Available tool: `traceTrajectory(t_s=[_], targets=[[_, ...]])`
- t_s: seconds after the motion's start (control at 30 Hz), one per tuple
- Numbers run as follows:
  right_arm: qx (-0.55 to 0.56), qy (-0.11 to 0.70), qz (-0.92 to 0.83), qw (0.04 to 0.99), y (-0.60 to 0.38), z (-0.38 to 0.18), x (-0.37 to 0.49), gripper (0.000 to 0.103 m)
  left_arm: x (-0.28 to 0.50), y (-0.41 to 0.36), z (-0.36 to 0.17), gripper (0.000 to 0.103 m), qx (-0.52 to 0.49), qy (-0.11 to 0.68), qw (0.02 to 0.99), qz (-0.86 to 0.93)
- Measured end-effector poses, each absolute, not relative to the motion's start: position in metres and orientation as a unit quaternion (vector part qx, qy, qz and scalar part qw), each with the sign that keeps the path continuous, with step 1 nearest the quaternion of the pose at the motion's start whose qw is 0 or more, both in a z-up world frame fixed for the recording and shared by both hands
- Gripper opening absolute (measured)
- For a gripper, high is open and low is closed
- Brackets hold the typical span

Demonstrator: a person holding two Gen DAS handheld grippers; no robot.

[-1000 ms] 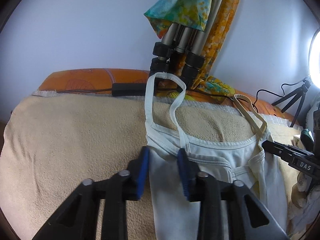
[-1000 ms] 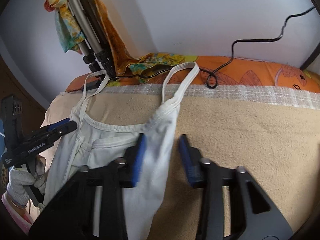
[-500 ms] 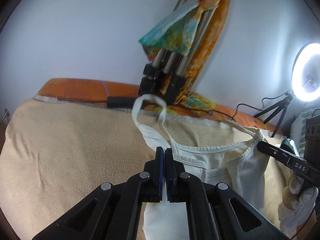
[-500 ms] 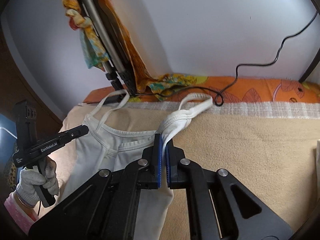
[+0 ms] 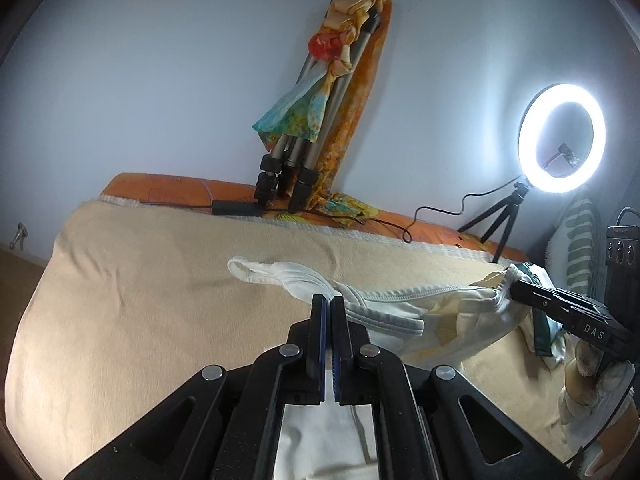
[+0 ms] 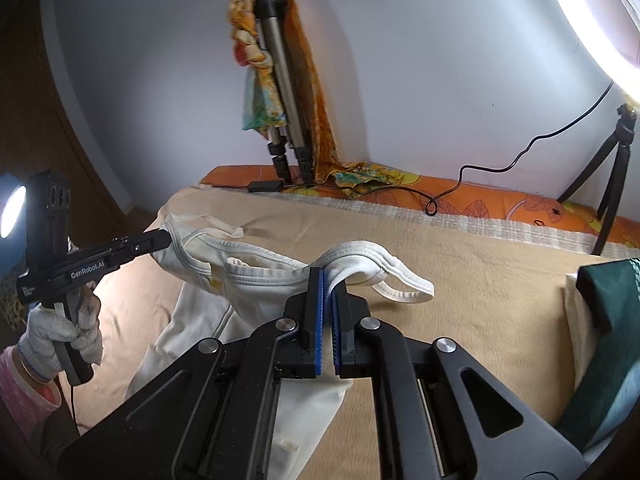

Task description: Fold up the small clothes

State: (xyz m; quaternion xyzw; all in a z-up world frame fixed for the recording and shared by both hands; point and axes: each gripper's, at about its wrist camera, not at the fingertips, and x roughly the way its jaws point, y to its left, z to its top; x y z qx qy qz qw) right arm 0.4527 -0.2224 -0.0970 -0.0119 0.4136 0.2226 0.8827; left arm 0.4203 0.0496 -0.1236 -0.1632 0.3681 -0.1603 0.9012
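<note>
Left tool (image 5: 328,300): jaws together, clamped on the top (image 5: 384,312) at one shoulder, strap loop flopping past the tips. Same tool seen from the right wrist (image 6: 162,240), gripped by a gloved hand (image 6: 60,340).

Right tool (image 6: 328,280): jaws together, clamped on the other shoulder of the top (image 6: 256,272), strap loop hanging over to the right. Seen from the left wrist (image 5: 516,286), cloth bunched at its tip.

Top: white, held up at both shoulders, neckline stretched between the two tools, body hanging down to the beige blanket (image 5: 140,300) on the bed.

Behind, against the wall: tripod (image 5: 296,160) draped with patterned cloth (image 5: 304,112). Lit ring light (image 5: 562,138) to the right. Dark green cloth (image 6: 608,308) at right edge, right wrist view.
</note>
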Motion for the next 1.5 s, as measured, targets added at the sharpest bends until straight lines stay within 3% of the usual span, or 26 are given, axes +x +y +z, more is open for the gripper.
traceTrajectory(t_s=[0.3,0.73,0.9,1.07,1.27,1.5], targets=[[-0.046,0.401,0.239,0.883,-0.209,-0.088,0.371,0.005,0.341,0.051,-0.131,0.000,-0.163,0.368,0.899,-0.173],[-0.070,0.437,0.250,0.861,-0.209,-0.122,0.287,0.005,0.263,0.049,-0.174,0.000,-0.138,0.412,0.884,-0.173],[-0.061,0.468,0.259,0.843,-0.222,-0.115,0.265,0.005,0.235,0.055,-0.152,0.011,-0.104,0.397,0.892,-0.188],[-0.038,0.446,0.280,0.849,-0.222,-0.078,0.262,0.005,0.261,0.044,-0.113,0.026,-0.070,0.380,0.899,-0.205],[-0.018,0.478,0.274,0.834,-0.192,-0.090,0.313,0.005,0.317,0.007,-0.101,0.026,-0.044,0.414,0.884,-0.215],[-0.025,0.524,0.281,0.804,-0.157,-0.134,0.343,0.005,0.370,-0.017,-0.137,0.023,-0.022,0.495,0.843,-0.209]])
